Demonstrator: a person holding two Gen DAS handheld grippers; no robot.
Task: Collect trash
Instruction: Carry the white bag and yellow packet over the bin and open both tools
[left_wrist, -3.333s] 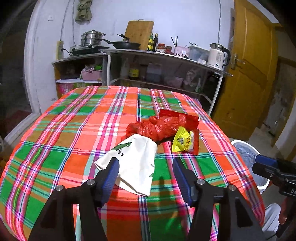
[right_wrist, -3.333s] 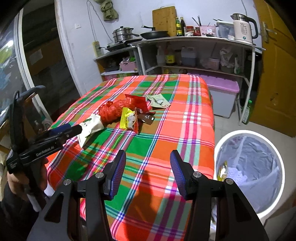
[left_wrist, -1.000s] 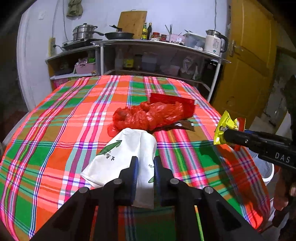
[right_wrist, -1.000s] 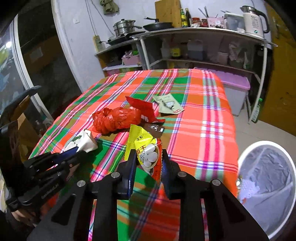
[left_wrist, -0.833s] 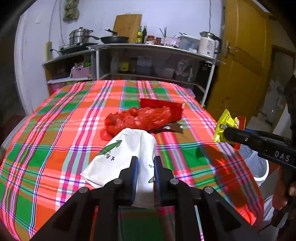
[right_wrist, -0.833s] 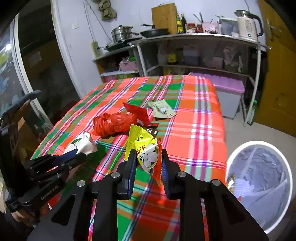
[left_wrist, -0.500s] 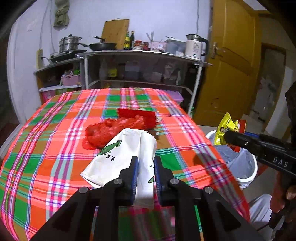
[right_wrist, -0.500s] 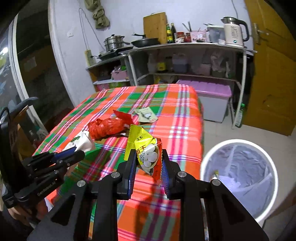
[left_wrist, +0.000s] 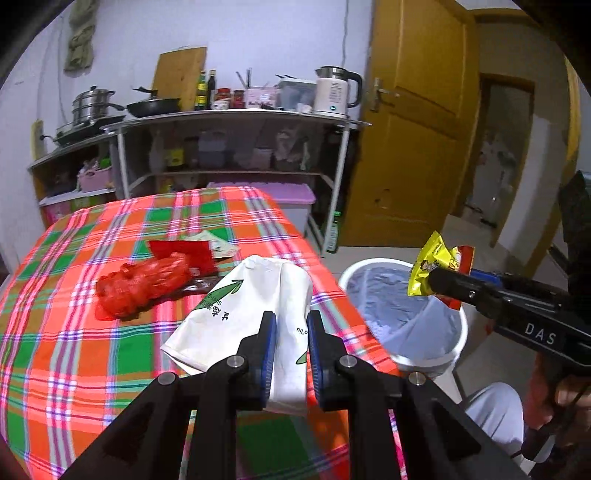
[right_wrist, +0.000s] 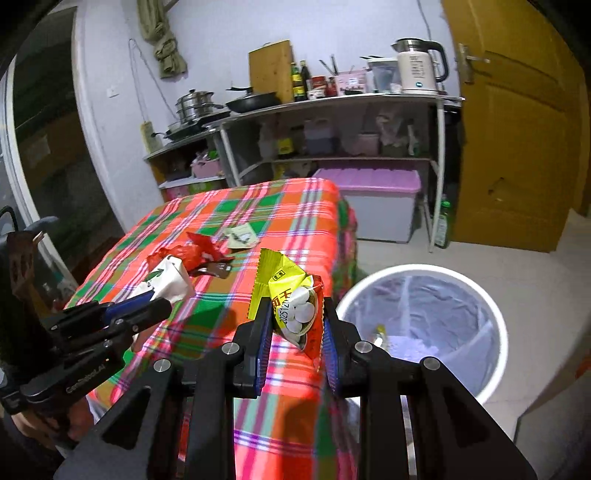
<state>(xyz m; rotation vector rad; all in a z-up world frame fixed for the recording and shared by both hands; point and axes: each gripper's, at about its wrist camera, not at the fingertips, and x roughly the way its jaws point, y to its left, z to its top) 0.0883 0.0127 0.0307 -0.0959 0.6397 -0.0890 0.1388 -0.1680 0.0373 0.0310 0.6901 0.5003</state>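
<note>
My left gripper is shut on a white paper bag with green print, held up over the right edge of the table. In the right wrist view the same white paper bag shows at the tip of the left gripper. My right gripper is shut on a yellow and red snack packet; in the left wrist view that snack packet hangs over the white trash bin. The bin stands on the floor beside the table and holds a grey liner with some litter.
On the plaid tablecloth lie a crumpled red plastic bag, a red wrapper, a dark wrapper and a pale packet. Behind stand kitchen shelves, a purple-lidded box and a yellow door.
Both grippers have swung to the right, off the table's middle toward the bin, each still holding its item. The bin now fills much more of both views.
</note>
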